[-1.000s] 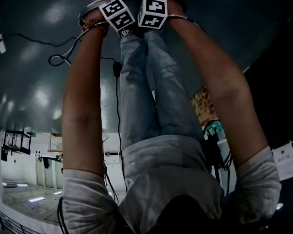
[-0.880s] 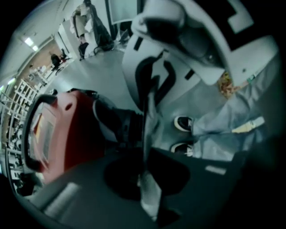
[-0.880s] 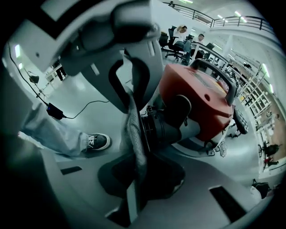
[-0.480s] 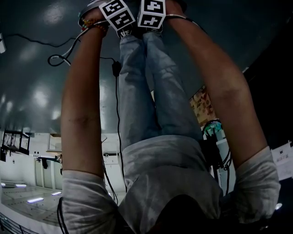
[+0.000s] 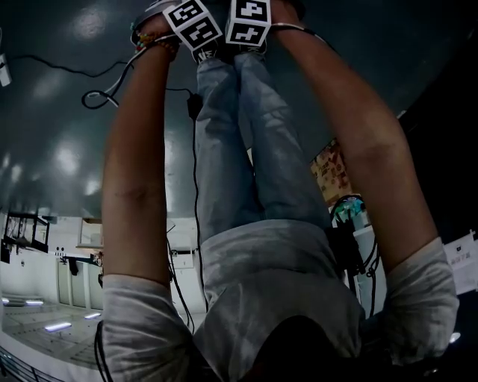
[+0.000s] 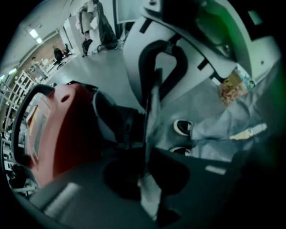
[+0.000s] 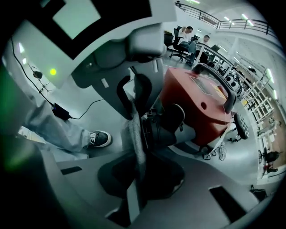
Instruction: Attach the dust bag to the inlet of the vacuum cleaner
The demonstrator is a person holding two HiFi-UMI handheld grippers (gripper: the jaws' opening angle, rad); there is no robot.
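Jaws of left gripper [image 6: 144, 157] and right gripper [image 7: 134, 167] both clenched on the dust bag [image 7: 134, 134] edge. Bag sits against the black inlet [image 7: 165, 132] of the red vacuum [image 7: 199, 103], 2 o'clock from right jaws. Fully seated? Cannot tell.

vacuum cleaner [image 7: 196, 100] showing red, its handle [image 7: 229, 96] showing black | inlet [image 7: 161, 132] looking black | dust bag [image 7: 134, 141] appearing pale grey | marker cubes [image 5: 193, 22] displaying black-and-white squares | jeans [image 5: 239, 127] showing light blue | shirt [image 5: 276, 291] showing light grey | shoe [image 7: 99, 138] showing black with white sole | cable [image 5: 194, 171] running black | floor [image 5: 52, 112] gleaming dark grey
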